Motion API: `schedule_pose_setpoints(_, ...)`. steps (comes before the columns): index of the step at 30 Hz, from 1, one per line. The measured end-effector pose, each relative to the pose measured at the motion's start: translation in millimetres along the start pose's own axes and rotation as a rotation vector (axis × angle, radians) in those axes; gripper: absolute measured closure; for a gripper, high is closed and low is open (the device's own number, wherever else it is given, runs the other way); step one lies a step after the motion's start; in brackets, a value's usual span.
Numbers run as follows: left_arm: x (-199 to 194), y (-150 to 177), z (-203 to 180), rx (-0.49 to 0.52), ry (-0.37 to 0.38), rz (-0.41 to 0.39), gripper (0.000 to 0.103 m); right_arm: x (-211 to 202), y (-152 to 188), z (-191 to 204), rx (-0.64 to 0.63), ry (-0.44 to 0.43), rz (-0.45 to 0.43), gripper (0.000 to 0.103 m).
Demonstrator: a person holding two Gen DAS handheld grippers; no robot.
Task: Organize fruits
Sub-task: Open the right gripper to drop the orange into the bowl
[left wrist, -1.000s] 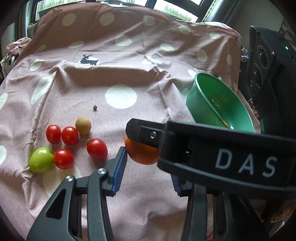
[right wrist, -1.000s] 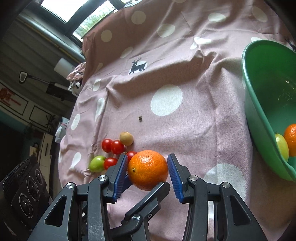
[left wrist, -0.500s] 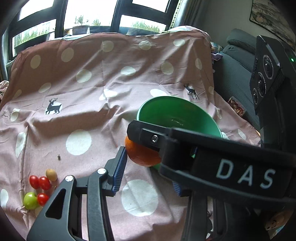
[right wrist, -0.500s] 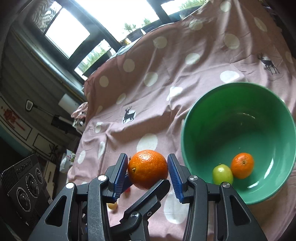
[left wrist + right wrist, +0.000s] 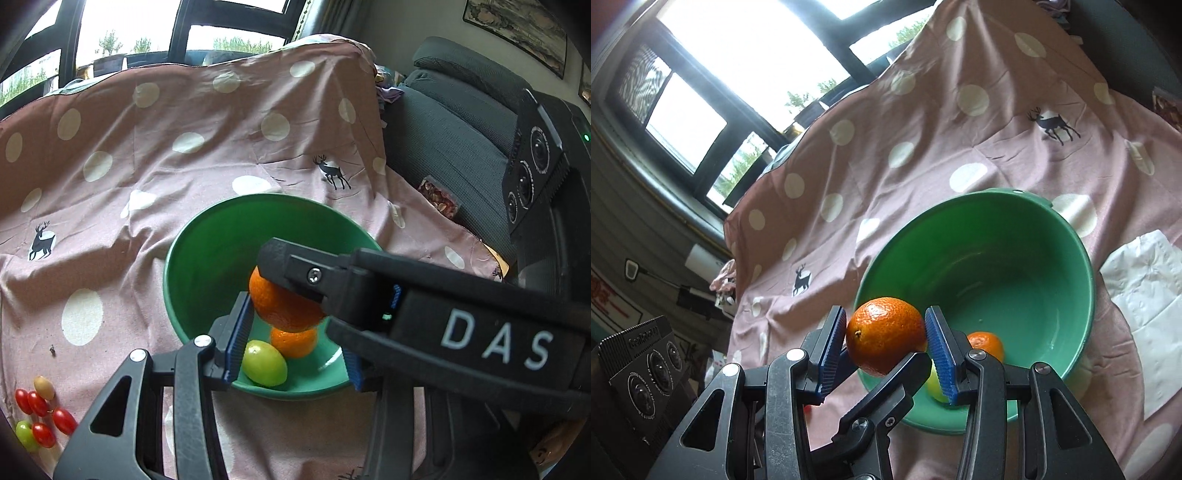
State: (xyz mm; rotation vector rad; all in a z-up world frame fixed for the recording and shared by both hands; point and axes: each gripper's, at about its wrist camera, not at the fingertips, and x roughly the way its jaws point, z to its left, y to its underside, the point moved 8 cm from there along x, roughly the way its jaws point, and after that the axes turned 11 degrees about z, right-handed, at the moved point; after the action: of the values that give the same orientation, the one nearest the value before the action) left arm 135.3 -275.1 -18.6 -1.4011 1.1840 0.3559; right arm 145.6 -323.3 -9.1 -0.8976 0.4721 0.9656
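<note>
Over the near rim of the green bowl (image 5: 207,266), above the spotted pink cloth (image 5: 184,110): one orange (image 5: 284,306), held clear of the two fruits in the bowl.

Right tongs (image 5: 886,325): narrow, both blue pads pressed on the orange's sides.
Left tongs (image 5: 295,332): also narrow, crossing the right pair. Near pad lies against the orange; far pad mostly hidden behind the other tongs.

Orange nearly round, no clear long axis. Stem dimple (image 5: 857,333) faces low and toward my right-hand camera, close to the left pad.

Right view only: the dimple; a left-tong finger meeting the orange's underside; white paper (image 5: 1145,295) on the cloth beside the bowl.

Left view only: a smaller orange (image 5: 293,343) touching a green fruit (image 5: 264,363) on the bowl floor, seen whole; cherry tomatoes (image 5: 40,417) clustered with a tan fruit (image 5: 44,387) and a green one, well apart from the bowl at the cloth's lower left.
</note>
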Motion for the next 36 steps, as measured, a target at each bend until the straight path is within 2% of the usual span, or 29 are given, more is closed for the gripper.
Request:
schedule_pose_setpoints(12,25,0,-9,-0.019,0.065,0.052,0.059,3,0,-31,0.078,0.038,0.016,0.055)
schedule_pose_setpoints(36,47,3,-16,-0.047,0.142,0.108,0.059,10,1,-52,0.137,0.103,0.045,0.055)
